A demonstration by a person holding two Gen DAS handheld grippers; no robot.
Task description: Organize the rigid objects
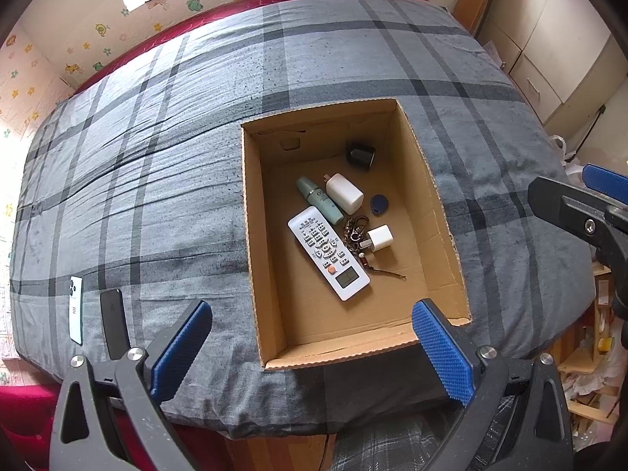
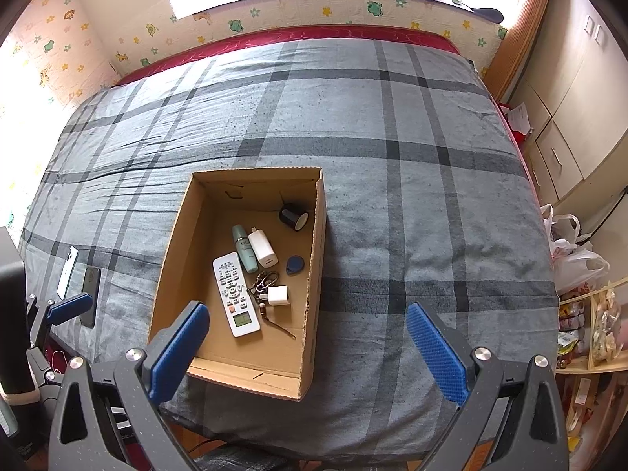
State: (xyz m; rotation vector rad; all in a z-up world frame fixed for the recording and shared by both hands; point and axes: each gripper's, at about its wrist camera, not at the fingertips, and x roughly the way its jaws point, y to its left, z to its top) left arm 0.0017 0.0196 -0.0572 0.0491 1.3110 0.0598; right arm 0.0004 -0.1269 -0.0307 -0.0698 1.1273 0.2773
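Observation:
An open cardboard box [image 1: 435,192] [image 2: 172,243] sits on the grey plaid bed. Inside lie a white remote [image 1: 327,253] [image 2: 235,294], a teal bottle [image 1: 318,198] [image 2: 244,249], a white charger [image 1: 345,193] [image 2: 262,247], a small white plug [image 1: 378,238] [image 2: 278,295], a blue key fob [image 1: 378,200] [image 2: 294,264], a keyring [image 1: 355,229] [image 2: 263,280] and a black cap [image 1: 360,154] [image 2: 293,215]. My left gripper [image 1: 312,349] is open above the box's near edge. My right gripper [image 2: 308,347] is open, empty, over the box's near right corner.
A white phone [image 1: 75,310] [image 2: 67,267] and a black phone [image 1: 114,324] [image 2: 90,294] lie side by side on the bed's left near edge. Cabinets [image 2: 565,117] and cluttered shelves [image 2: 588,325] stand to the right. Patterned wall padding runs behind the bed.

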